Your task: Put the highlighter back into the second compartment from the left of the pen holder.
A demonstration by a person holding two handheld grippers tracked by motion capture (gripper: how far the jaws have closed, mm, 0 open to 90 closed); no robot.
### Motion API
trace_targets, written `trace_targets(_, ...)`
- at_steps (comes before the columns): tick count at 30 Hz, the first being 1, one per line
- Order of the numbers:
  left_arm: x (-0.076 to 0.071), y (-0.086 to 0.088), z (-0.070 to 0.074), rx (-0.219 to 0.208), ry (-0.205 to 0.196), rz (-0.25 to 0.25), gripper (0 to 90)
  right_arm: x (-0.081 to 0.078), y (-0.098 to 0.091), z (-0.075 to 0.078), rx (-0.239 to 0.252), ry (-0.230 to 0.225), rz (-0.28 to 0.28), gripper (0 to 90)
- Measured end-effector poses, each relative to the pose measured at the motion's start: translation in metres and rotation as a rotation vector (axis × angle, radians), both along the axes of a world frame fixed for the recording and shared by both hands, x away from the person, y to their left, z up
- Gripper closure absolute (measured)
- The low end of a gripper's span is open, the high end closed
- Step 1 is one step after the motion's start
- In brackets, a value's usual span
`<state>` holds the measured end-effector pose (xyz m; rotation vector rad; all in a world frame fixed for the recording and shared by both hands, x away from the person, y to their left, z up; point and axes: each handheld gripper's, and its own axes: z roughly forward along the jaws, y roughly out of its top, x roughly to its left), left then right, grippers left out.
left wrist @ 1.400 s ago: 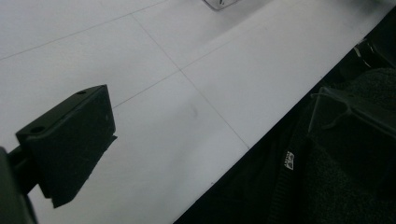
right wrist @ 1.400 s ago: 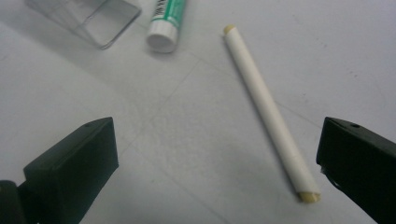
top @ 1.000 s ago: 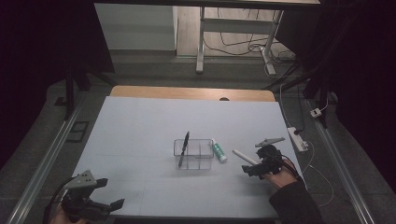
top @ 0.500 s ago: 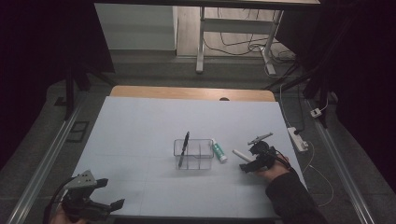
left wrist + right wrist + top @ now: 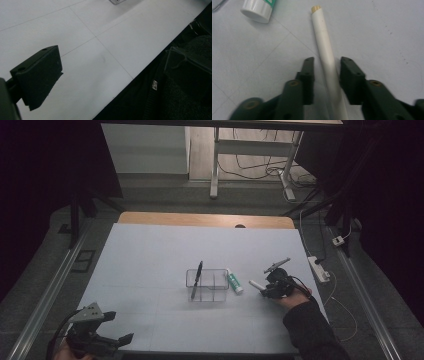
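Claw (image 5: 325, 75) closing around white tube (image 5: 324, 42) on the surface (image 5: 374, 30), pads not yet pressing. If I squeeze off-centre, it may roll away.

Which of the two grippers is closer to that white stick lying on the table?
The right gripper: its jaws, just closing, stand either side of the white stick. The left gripper sits far off at the table's near left corner.

White marker (image 5: 327, 53), tan tip end pointing away from me, lying flat on the counter (image 5: 374, 32), btwn my right claw (image 5: 327, 80) jaws, which have just been closing in.
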<state>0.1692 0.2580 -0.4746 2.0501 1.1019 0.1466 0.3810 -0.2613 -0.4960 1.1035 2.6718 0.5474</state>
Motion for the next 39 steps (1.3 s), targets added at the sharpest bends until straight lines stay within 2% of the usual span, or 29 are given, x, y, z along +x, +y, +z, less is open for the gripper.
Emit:
trace_targets(2,0.0,0.0,0.0,0.001,0.0,-0.001,1.5,0.0,0.001,0.001,0.004,0.018,0.009,77.8)
trace_targets(8,0.0,0.0,0.0,0.001,-0.001,-0.001,1.7,0.003,-0.001,0.001,0.021,0.046,-0.019,78.1)
trace_targets(13,0.0,0.0,0.0,0.001,-0.002,-0.002,1.7,0.001,-0.004,0.004,0.05,0.038,-0.027,78.0)
trace_targets(18,0.0,0.0,0.0,0.001,-0.003,-0.002,1.8,-0.001,-0.005,0.012,0.087,-0.001,-0.04,78.1)
trace_targets(25,0.0,0.0,0.0,-0.001,-0.001,0.001,1.9,-0.008,-0.001,0.027,0.145,-0.063,-0.028,78.1)
trace_targets(33,0.0,0.0,0.0,-0.003,-0.001,0.001,1.9,-0.015,0.0,0.042,0.218,-0.113,-0.034,78.0)
trace_targets(39,0.0,0.001,0.0,-0.003,-0.001,0.001,2.0,-0.021,0.0,0.055,0.296,-0.156,-0.02,78.0)
